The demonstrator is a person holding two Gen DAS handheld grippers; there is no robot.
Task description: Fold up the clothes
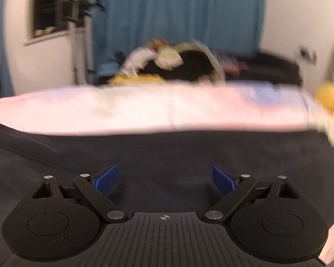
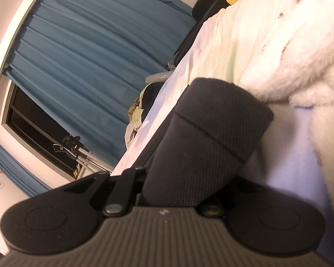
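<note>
A dark garment (image 1: 167,155) lies spread over the near part of the bed in the left wrist view. My left gripper (image 1: 165,179) hovers over it with its blue pads (image 1: 106,179) far apart and nothing between them. In the right wrist view, a ribbed dark cuff or hem of the garment (image 2: 211,133) sticks up out of my right gripper (image 2: 167,191). The right jaws are shut on that cloth, and their pads are hidden under it.
A pale pink and white bedsheet (image 1: 144,111) covers the bed. A fluffy white blanket (image 2: 289,44) lies at the right. A heap of mixed clothes (image 1: 173,64) sits beyond the bed, before blue curtains (image 1: 178,11). A yellow cloth (image 1: 331,98) is at the far right.
</note>
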